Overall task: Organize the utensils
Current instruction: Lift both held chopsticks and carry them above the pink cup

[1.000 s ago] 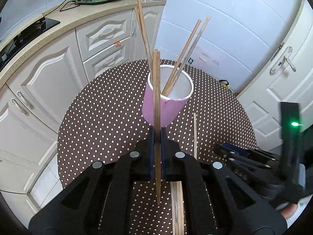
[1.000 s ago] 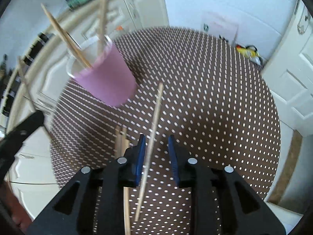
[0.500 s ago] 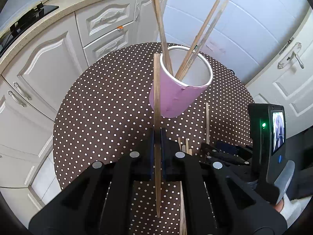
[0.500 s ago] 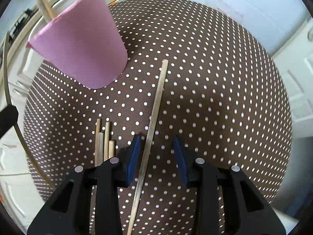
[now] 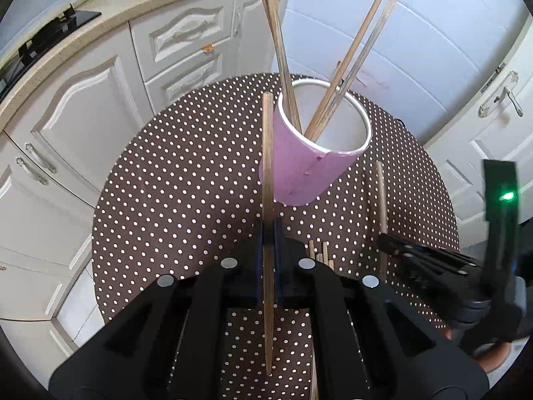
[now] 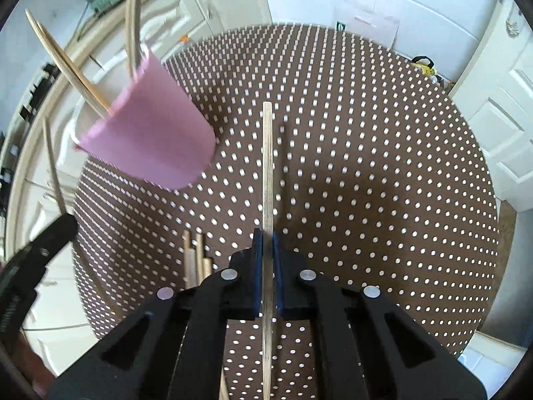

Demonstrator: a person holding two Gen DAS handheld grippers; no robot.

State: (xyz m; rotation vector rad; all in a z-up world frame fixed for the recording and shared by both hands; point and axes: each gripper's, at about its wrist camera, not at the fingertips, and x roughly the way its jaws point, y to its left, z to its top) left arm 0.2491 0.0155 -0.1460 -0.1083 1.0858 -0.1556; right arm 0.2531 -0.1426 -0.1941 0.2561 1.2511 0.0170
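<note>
A pink cup point(image 5: 309, 163) stands on the round dotted table point(image 5: 173, 200) with several wooden chopsticks leaning out of it. My left gripper point(image 5: 268, 230) is shut on a chopstick point(image 5: 267, 166) whose tip rises beside the cup's near wall. The right gripper point(image 6: 267, 233) is shut on another chopstick point(image 6: 267, 166) just over the tablecloth, to the right of the cup point(image 6: 150, 143). In the left wrist view that gripper point(image 5: 393, 243) sits at the lower right, clamped on its chopstick point(image 5: 381, 196).
A few loose chopsticks point(image 6: 196, 260) lie on the table between the two grippers, also visible as chopstick ends point(image 5: 319, 250). White cabinets point(image 5: 83, 100) and a counter curve behind the table on the left; a white door point(image 5: 483, 116) stands on the right.
The right gripper's jaws have closed onto the chopstick that lay between them on the table. The left gripper sank slightly toward the cup early on and then stayed still, gripping its chopstick.
</note>
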